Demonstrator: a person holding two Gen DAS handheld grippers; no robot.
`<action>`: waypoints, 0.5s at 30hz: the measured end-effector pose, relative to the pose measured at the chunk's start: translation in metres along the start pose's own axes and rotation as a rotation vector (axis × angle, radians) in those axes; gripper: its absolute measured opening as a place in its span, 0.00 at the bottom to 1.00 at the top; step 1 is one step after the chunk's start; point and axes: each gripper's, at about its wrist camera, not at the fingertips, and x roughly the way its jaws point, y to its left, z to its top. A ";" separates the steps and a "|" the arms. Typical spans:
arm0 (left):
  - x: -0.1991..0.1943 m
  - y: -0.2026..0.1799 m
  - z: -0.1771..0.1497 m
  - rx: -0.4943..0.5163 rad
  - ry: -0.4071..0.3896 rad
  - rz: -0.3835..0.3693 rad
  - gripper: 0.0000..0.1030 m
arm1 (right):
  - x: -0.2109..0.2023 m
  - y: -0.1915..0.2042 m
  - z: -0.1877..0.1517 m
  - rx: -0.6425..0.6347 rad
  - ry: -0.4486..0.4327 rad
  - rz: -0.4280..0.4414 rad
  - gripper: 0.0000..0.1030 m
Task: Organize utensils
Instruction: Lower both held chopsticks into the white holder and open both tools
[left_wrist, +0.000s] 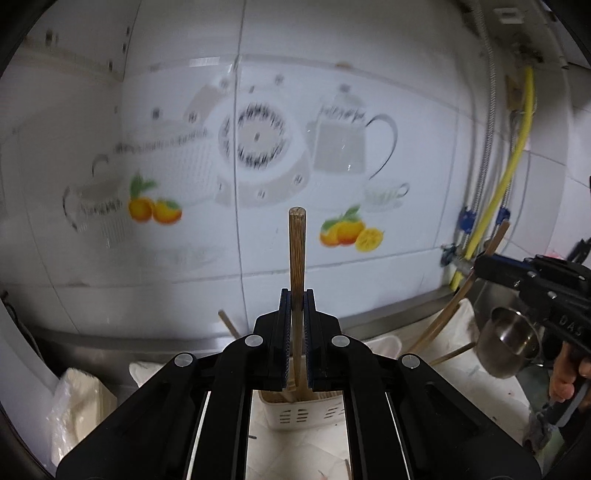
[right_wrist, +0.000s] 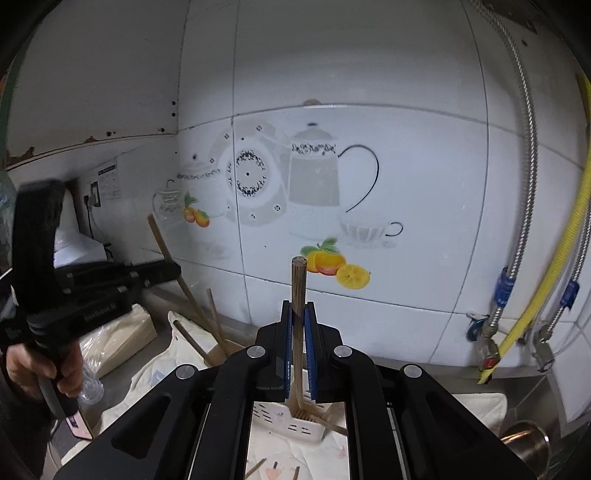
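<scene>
Standing upright, long axis vertical, a round wooden chopstick (left_wrist: 296, 254) is pinched in the left gripper (left_wrist: 296, 302); the right gripper (right_wrist: 298, 314) pinches another chopstick (right_wrist: 298, 284) above the slotted white plastic holder (right_wrist: 295, 424)

A brown wooden chopstick (left_wrist: 296, 254) stands upright at the left view's centre. Another chopstick (right_wrist: 298, 295) stands upright at the right view's centre. Below each sits a white slotted holder (right_wrist: 295, 424) with more chopsticks.
</scene>
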 end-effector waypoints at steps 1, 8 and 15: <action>0.005 0.003 -0.003 -0.008 0.011 0.000 0.05 | 0.004 -0.001 -0.001 0.003 0.003 -0.004 0.06; 0.033 0.019 -0.028 -0.055 0.099 -0.023 0.05 | 0.033 -0.005 -0.023 0.005 0.067 -0.026 0.06; 0.037 0.021 -0.031 -0.047 0.121 -0.016 0.06 | 0.054 -0.009 -0.045 0.021 0.136 -0.028 0.06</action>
